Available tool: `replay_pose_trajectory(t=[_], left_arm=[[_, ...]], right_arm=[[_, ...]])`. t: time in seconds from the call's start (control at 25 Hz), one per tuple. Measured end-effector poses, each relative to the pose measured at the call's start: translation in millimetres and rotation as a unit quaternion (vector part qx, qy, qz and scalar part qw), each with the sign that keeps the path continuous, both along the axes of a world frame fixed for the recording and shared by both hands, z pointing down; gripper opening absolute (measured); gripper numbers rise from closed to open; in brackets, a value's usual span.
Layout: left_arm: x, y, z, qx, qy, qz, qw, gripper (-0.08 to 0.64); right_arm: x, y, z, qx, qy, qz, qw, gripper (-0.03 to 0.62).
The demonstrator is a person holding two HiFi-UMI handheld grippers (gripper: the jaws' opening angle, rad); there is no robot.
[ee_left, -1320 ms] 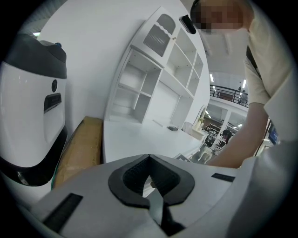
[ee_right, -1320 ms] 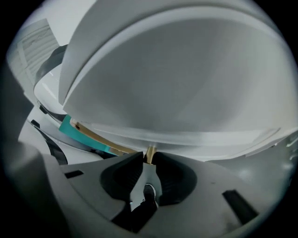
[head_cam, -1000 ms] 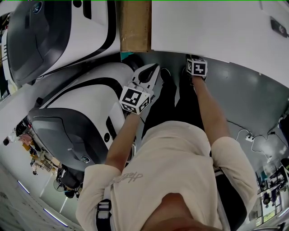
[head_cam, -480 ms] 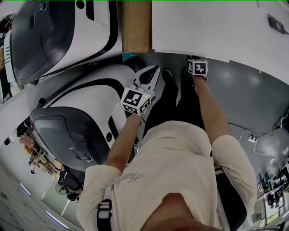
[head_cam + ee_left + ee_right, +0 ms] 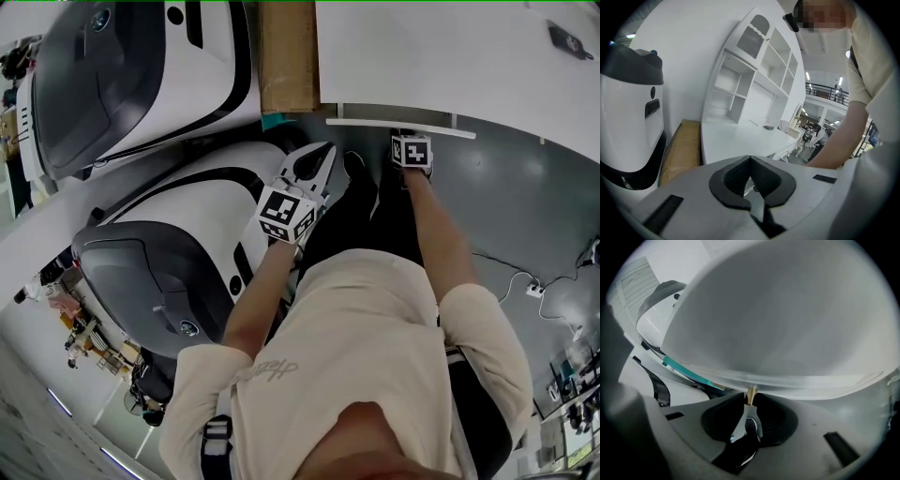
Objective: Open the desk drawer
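Drawer (image 5: 398, 123): under the front edge of the white tabletop (image 5: 450, 56), standing a little way out, its top edge showing as a thin white strip. From below, its pale front fills most of the right gripper view.

Knob (image 5: 751, 395): small, brass stem, on the drawer front.

Right hand-held gripper (image 5: 751, 401): pinching the knob, jaws closed on the stem, tips right up at the drawer front. In the head view only its marker cube shows, just below the white strip, forearm reaching straight out to it.

Left hand-held gripper (image 5: 323, 152): well left of the drawer, held in the air beside the person's dark trousers, touching nothing. Jaws pressed together, nothing between them. Points gently downward.

Surroundings: brown board (image 5: 286, 56) standing against the tabletop's left end. Two large white-and-black machines, far one (image 5: 122, 75) and near one (image 5: 178, 244), on the left. White shelf unit (image 5: 754, 70) rising behind the tabletop. Small dark object (image 5: 567, 39) on the tabletop's far right; kind not clear. Grey floor (image 5: 525, 206) at right, white cable (image 5: 525, 286) lying on it.
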State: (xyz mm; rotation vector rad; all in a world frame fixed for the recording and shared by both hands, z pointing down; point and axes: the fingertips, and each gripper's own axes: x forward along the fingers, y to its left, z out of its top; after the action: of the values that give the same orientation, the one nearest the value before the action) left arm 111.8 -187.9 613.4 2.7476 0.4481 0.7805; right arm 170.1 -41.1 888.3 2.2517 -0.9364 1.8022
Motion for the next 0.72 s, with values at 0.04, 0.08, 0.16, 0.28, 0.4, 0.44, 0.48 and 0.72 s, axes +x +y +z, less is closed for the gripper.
replay_pose_trajectory(t=[0.04,0.08,0.16,0.28,0.4,0.44,0.48,0.72], left_arm=[[-1.1,0.8,-0.8,0.001,0.002,0.004,1.0000,0.000],[-2.1,1.3,-1.8,0.003,0.003,0.006,1.0000,0.000],[-5.5,1.7,-4.2,0.006,0.007,0.009,0.9999,0.000],[-12.8,-1.8,-7.1,0.010,0.011,0.010,0.9998,0.000],[-18.8,-5.7,-8.8,0.013,0.015,0.011,0.9997,0.000],[-20.6,-6.6,-8.2,0.014,0.016,0.010,0.9997,0.000],[-22.2,-7.5,-6.9,0.015,0.015,0.009,0.9997,0.000],[-28.9,-4.5,1.7,0.006,0.010,0.007,0.9999,0.000]], right_arm=[[-1.8,1.0,-0.5,-0.002,0.002,0.000,1.000,0.089],[-4.0,2.2,-1.4,-0.003,0.003,0.001,1.000,0.089],[-11.4,5.5,-2.9,-0.001,0.000,0.007,1.000,0.089],[-24.9,10.4,-3.3,0.001,-0.002,0.008,1.000,0.089],[-32.1,14.3,-4.2,-0.001,0.000,0.010,1.000,0.089],[-34.0,15.0,-4.3,0.000,-0.001,0.011,1.000,0.089],[-36.0,15.2,-4.3,0.000,-0.002,0.012,1.000,0.089],[-53.2,22.2,-5.4,-0.003,-0.009,0.009,1.000,0.089]])
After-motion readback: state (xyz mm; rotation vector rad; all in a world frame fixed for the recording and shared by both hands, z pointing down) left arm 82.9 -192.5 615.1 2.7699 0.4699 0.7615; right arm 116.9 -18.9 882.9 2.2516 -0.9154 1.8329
